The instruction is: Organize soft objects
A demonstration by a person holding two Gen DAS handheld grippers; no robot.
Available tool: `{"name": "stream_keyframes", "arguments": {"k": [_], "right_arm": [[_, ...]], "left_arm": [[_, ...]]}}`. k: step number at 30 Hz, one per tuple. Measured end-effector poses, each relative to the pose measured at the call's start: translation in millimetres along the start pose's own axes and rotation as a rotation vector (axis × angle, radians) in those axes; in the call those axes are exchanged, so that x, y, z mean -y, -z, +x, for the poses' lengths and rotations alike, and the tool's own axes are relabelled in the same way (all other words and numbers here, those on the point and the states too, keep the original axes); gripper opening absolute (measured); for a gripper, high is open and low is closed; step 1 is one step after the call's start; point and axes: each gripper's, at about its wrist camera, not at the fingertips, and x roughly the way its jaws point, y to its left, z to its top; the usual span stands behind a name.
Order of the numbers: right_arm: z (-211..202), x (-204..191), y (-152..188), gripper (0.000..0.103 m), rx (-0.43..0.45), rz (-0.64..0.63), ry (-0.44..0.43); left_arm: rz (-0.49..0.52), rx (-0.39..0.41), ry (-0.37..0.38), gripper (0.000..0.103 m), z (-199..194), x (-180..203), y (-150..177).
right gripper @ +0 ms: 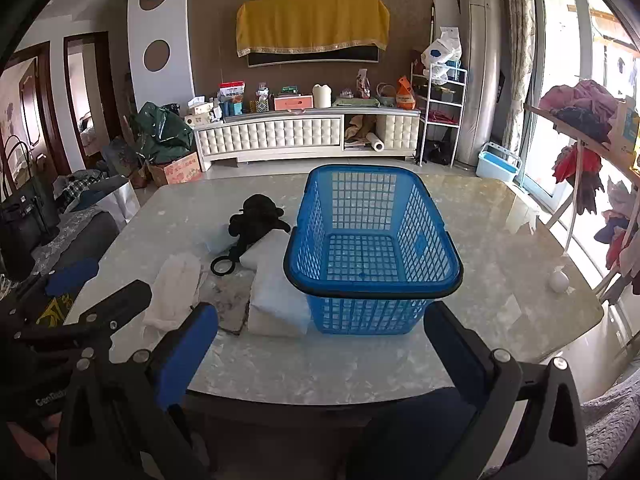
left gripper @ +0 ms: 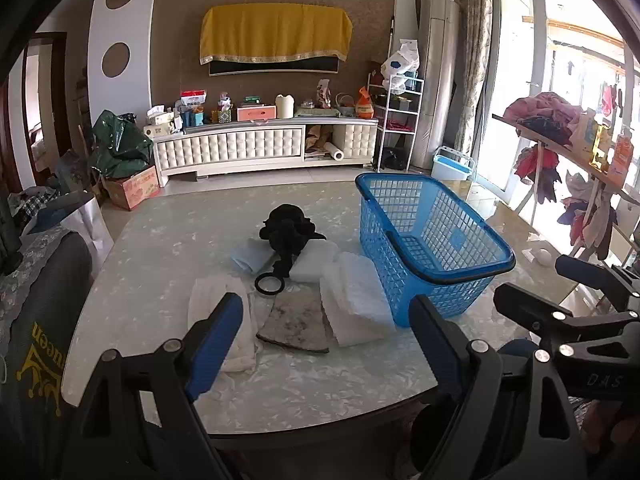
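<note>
**Both grippers poised before the soft items, basket empty**

The blue basket [right gripper: 374, 252] stands empty on the marble table [right gripper: 500, 232]. Just left of it lie the soft items: white cloth [left gripper: 218, 308], grey rag [left gripper: 294, 326], folded white pad [left gripper: 356, 304] and black plush toy [left gripper: 286, 230]. A sound first pick is probably the nearest piece, pinched at its middle. Left gripper [left gripper: 326, 344] and right gripper [right gripper: 320, 344]: jaws wide apart, holding and touching nothing
</note>
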Motion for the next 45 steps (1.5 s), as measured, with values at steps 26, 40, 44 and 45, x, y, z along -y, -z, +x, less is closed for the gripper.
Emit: {"name": "stream_keyframes", "arguments": {"k": [26, 40, 44, 45], "right_arm": [[0.9, 1.3, 3.8, 0.103, -0.025, -0.006, 0.020], [0.9, 1.0, 5.0, 0.103, -0.028, -0.004, 0.020], [0.2, 1.4, 5.5, 0.103, -0.028, -0.003, 0.018], [0.2, 1.5, 5.5, 0.103, -0.029, -0.003, 0.018]], "left_arm": [[-0.001, 0.005, 0.008, 0.084, -2.8, -2.5, 1.1], [0.003, 0.000, 0.007, 0.084, -3.0, -2.6, 2.6], [0.005, 0.000, 0.005, 0.084, -3.5, -2.0, 3.2], [0.005, 0.001, 0.006, 0.084, -3.4, -2.1, 3.2]]}}
